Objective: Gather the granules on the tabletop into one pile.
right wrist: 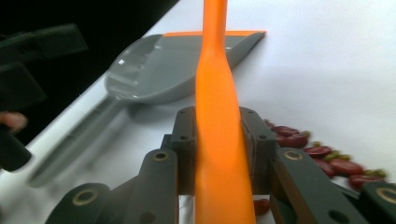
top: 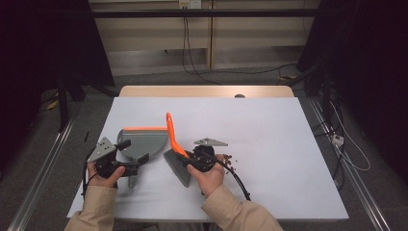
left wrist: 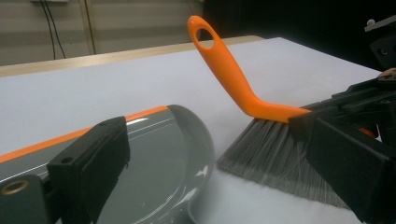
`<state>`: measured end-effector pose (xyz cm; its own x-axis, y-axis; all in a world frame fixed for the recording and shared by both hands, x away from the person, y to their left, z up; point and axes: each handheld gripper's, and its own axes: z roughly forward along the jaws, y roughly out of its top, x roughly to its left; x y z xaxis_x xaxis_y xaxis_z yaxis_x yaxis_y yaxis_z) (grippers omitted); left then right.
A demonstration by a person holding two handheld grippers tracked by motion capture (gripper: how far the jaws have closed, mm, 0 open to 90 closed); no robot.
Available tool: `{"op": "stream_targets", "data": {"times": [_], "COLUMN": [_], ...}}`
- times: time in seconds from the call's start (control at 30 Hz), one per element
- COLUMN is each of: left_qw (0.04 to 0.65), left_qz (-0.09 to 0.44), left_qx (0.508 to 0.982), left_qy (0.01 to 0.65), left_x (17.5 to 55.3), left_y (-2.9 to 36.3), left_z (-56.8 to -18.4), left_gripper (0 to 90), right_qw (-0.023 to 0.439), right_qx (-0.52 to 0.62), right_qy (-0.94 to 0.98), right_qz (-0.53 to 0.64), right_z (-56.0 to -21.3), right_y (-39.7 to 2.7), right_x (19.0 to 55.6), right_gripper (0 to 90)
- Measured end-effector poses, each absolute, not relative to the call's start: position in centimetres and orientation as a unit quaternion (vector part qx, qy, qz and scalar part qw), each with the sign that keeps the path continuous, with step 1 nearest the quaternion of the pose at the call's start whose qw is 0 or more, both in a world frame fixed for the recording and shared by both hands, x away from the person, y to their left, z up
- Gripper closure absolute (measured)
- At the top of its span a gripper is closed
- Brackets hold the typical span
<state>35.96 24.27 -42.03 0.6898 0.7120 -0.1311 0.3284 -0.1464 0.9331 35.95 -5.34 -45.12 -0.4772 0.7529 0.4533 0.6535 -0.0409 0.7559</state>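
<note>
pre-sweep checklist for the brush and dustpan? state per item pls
1. Right gripper shut on the orange-handled grey-bristle brush: ok.
2. Bristles down on the white table: ok.
3. Grey plastic dustpan with orange lip lying flat, beside the brush: ok.
4. Left gripper gripping the dustpan handle: cannot tell.
5. Red beans within the brush's reach, right of the right gripper: ok.
6. Dustpan lip facing the beans: not ok, it faces the far edge.
</note>
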Motion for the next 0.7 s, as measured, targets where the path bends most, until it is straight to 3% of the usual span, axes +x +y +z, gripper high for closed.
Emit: {"op": "stream_targets", "data": {"times": [0.7], "left_qw": [0.552], "left_qz": [0.177], "left_qx": [0.735], "left_qy": [0.351], "left_x": [35.9], "left_y": [24.1], "left_z": [-42.0], "left_gripper": [6.2], "right_qw": [0.067], "right_qx": [0.534], "right_qy": [0.682], "right_qz": [0.496], "right_z": [-44.9], "right_y": [-9.3], "right_x": [36.0], "right_gripper": [70.7]}}
